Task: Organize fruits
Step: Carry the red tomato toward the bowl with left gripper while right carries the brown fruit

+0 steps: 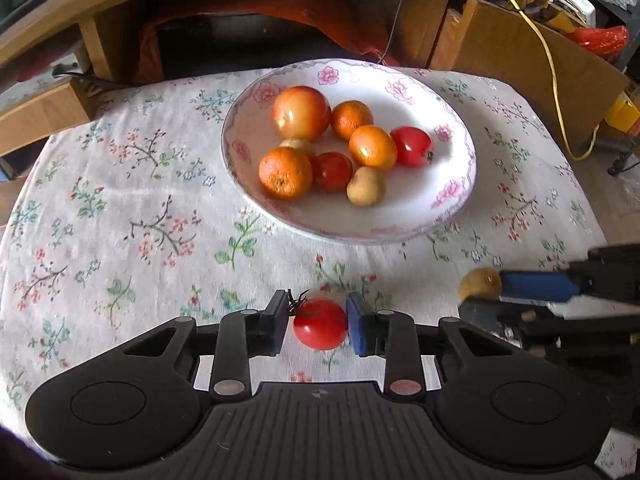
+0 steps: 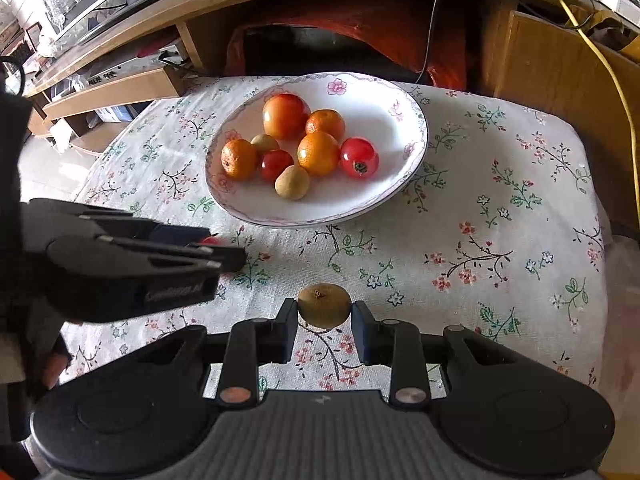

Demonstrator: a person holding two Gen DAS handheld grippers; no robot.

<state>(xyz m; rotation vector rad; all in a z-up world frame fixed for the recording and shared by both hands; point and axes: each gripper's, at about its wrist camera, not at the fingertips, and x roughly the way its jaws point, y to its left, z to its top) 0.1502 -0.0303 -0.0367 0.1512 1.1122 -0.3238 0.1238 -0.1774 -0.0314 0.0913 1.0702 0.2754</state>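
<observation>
Between your left gripper's [image 1: 318, 322] pads, that tomato [image 1: 320, 323] is pinched, stem pointing left; your right gripper [image 2: 325, 316] clamps a brown fruit [image 2: 325, 306], stem up.

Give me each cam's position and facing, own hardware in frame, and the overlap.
Left wrist: sits on the left gripper, looking forward and down along its jaws at a red tomato between them; the right gripper enters from the right, holding a brown fruit.
Right wrist: sits on the right gripper, angled down at the brown fruit in its jaws; the left gripper enters from the left.
Shared: the floral plate of fruit, the floral cloth, the wooden desk behind.
</observation>
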